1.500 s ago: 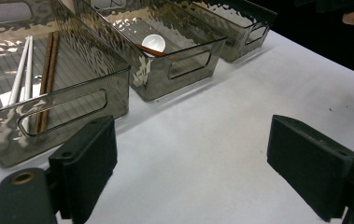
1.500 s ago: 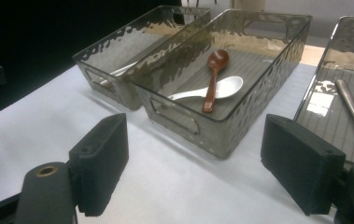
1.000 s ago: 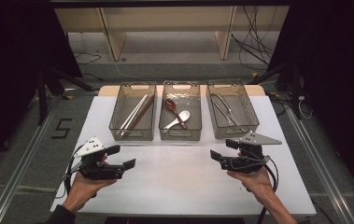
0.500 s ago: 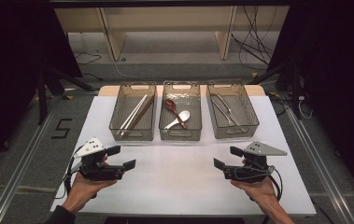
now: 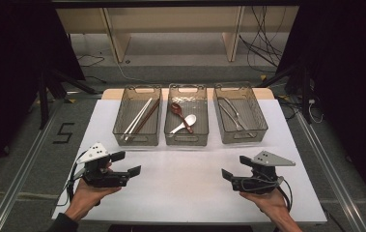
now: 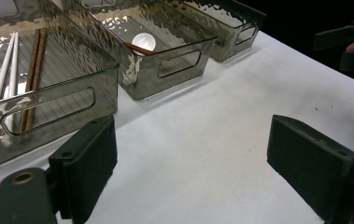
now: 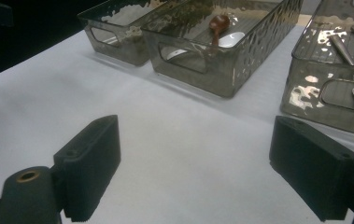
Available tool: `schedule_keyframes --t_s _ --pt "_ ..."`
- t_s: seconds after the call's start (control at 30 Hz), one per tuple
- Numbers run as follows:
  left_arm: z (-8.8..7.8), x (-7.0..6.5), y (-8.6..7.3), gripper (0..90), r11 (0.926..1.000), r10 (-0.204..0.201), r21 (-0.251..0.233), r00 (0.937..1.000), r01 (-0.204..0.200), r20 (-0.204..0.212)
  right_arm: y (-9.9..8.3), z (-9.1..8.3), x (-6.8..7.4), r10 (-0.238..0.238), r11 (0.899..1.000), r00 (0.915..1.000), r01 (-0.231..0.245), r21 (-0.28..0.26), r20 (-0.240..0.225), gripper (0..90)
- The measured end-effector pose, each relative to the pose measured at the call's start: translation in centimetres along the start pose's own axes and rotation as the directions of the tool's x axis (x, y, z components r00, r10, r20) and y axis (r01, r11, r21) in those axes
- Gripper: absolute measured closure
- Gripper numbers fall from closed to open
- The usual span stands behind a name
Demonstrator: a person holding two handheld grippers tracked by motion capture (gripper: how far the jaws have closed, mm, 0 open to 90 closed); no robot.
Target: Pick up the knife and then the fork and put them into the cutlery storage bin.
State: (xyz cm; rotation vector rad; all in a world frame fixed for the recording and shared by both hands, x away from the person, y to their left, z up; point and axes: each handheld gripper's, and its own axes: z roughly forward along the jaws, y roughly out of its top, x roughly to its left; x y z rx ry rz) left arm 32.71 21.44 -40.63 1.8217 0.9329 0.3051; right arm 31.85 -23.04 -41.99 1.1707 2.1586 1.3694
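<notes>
Table (image 5: 190, 193): a white top across the middle and lower part of the high view, bare in front of the bins.
Left bin (image 5: 137, 116): a smoky clear bin left of centre in the high view, on the far half of the table; it holds white chopsticks (image 5: 138, 116) and brown chopsticks (image 5: 147, 116) lying lengthwise, side by side.
Middle bin (image 5: 187, 116): just beside the left bin, at frame centre; inside lie a dark red spoon (image 5: 180, 114) and a white spoon (image 5: 185, 123), their handles crossing.
Right bin (image 5: 240, 115): right of centre, just beside the middle bin; it holds metal cutlery (image 5: 232, 114).
Left gripper (image 5: 126, 164): lower left of the high view, held in a hand (image 5: 90, 192) over the bare table, near the left bin's front wall; jaws spread wide, nothing between them. In the left gripper view the two black jaws rise at the lower left and lower right corners with white table between.
Right gripper (image 5: 232, 177): lower right of the high view, held in a hand (image 5: 266, 202), well apart from the bins; jaws wide apart in the right gripper view and holding nothing, with bare table between them.
</notes>
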Motion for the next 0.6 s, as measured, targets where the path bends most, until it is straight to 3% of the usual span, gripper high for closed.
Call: schedule_keyframes --t_s 0.6 --pt "0.01 -0.03 0.01 15.4 1.0000 0.002 0.001 1.0000 -0.002 0.001 0.20 -0.13 -0.11 -0.004 1.000 0.9999 0.004 -0.015 0.015 17.4"
